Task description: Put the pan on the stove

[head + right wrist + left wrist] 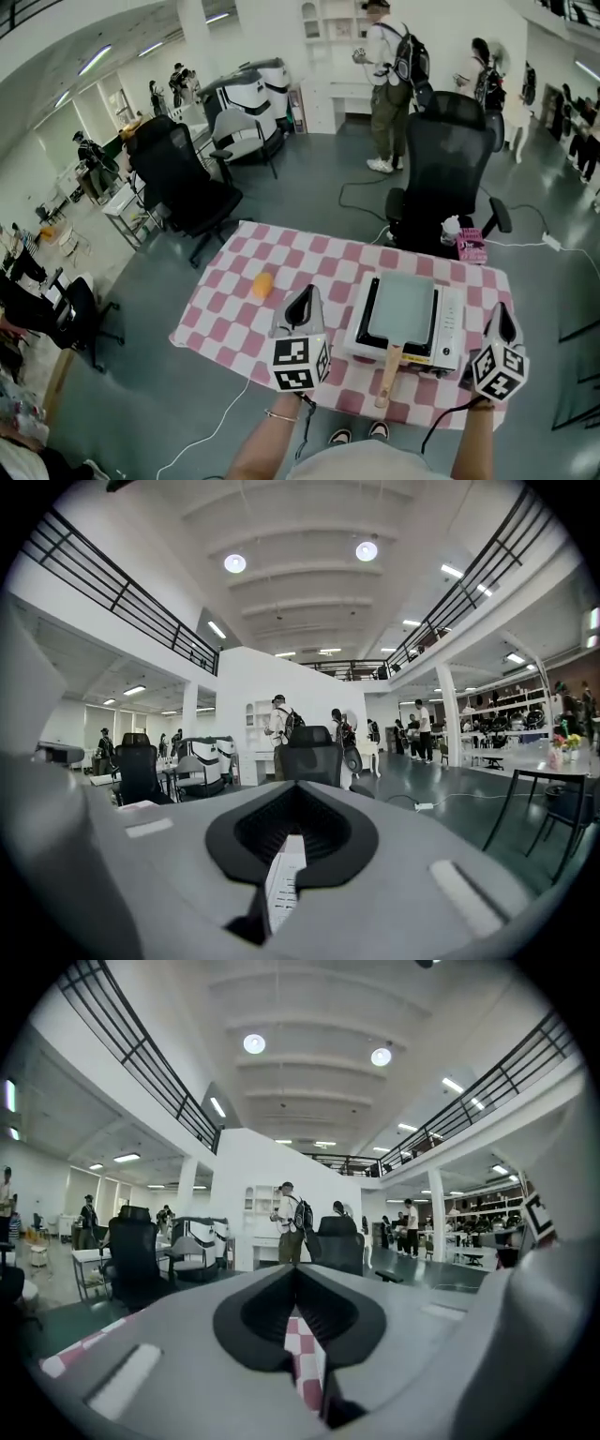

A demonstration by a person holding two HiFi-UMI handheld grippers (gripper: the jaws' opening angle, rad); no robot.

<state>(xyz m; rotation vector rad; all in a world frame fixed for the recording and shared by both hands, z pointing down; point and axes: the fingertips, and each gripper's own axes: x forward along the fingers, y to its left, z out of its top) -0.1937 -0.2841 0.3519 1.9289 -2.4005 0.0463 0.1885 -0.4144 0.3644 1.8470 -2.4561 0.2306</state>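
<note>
Closest in, the person's forearms [267, 448] hold both tools low over the checked worktop [234, 314]. The pan [401, 307], flat, rectangular and grey, already sits on the stove [453, 323], its wooden handle [387, 373] sticking out toward the person. It looks rigid and fairly light, though likely to tip if lifted by one end. The handle seems the best hold, narrow and less slippery than the metal rim. The left tongs [307, 293] are pressed together and empty, left of the stove. The right tongs [503, 310], just right of it, are likewise together, gripping nothing.

Pan [401, 307] on stove [452, 330] at table's [225, 319] right, round item [262, 283] left of stove, chair [448, 159] behind table
</note>
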